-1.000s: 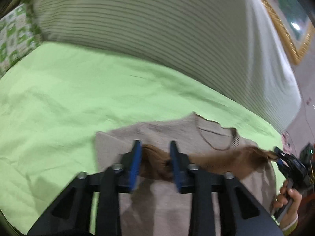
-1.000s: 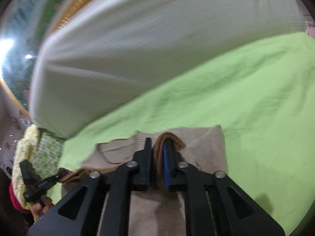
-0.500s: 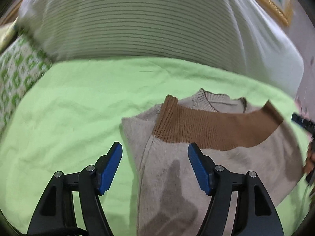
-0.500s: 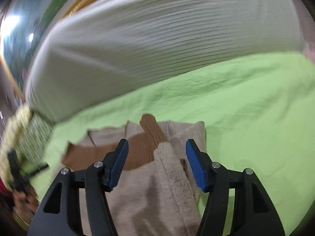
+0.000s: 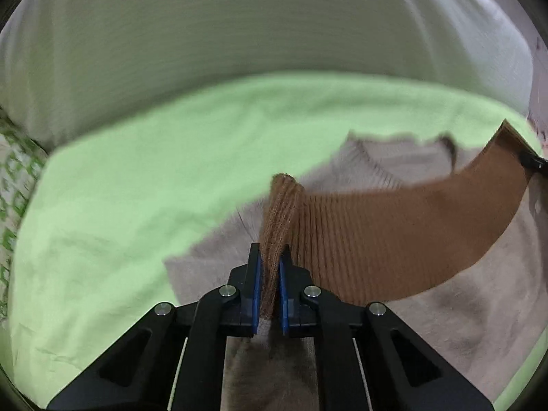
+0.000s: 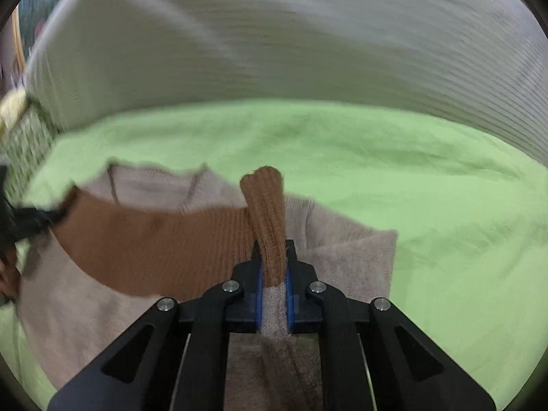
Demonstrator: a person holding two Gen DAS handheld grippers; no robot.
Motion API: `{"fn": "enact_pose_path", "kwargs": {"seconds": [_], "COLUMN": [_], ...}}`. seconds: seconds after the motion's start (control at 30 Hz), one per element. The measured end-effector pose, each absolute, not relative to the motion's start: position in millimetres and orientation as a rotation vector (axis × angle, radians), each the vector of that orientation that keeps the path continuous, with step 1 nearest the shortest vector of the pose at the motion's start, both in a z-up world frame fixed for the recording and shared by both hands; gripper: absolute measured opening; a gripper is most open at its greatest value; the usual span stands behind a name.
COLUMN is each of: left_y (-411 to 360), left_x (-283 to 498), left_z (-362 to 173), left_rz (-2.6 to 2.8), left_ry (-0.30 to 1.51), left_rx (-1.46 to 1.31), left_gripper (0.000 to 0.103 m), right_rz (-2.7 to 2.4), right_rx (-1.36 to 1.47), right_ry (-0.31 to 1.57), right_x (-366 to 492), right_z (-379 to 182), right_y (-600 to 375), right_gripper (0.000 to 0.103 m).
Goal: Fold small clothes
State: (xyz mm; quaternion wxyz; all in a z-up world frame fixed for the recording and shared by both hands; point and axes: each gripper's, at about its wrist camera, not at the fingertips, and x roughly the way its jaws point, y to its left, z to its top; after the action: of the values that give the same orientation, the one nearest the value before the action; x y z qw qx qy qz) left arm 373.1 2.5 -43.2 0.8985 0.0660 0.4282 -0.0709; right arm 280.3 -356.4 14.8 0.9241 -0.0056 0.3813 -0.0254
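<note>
1. left wrist view: the left gripper point(image 5: 270, 274), black with blue pads, is sitting nearest the lens, its jaws pressed together on a bunched corner of the brown ribbed hem band point(image 5: 394, 236) of a small beige knitted sweater point(image 5: 462, 311).
2. from that pinch the brown band is stretching across to the far right edge of the frame, where the black tip of the right gripper point(image 5: 532, 162) is meeting its other corner; how that tip is closing is not readable from here.
3. the sweater's beige body is lying beneath the band on a light green bedsheet point(image 5: 137, 205), its neckline point(image 5: 387, 157) pointing away from the camera.
4. beyond the sheet a large white ribbed pillow point(image 5: 239, 27) is filling the background, and a green-and-white patterned cushion point(image 5: 13, 185) is showing at the left edge.
5. right wrist view: the right gripper point(image 6: 274, 274) is likewise clamped on the hem's other bunched corner, brown rib above and beige knit between the pads, with the left gripper point(image 6: 30, 219) blurred at the frame's left edge.
</note>
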Motion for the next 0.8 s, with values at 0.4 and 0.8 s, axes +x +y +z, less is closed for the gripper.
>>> {"fn": "enact_pose_path", "kwargs": {"seconds": [0.4,0.8], "left_y": [13.7,49.4], "left_x": [401.6,259.0], "left_z": [-68.5,-12.0], "left_rz": [-0.016,-0.058], "left_ry": [0.929,0.897], "left_rx": [0.079,-0.198], "left_gripper": [0.015,0.066], "right_rz": [-0.226,-0.197], "right_rx": [0.102,0.292], "right_ry": [0.828,0.591], "right_x": [315.1,183.0], "right_z": [-15.2,54.9], "right_y": [-393.7,-399.0], "right_gripper": [0.021,0.065]}}
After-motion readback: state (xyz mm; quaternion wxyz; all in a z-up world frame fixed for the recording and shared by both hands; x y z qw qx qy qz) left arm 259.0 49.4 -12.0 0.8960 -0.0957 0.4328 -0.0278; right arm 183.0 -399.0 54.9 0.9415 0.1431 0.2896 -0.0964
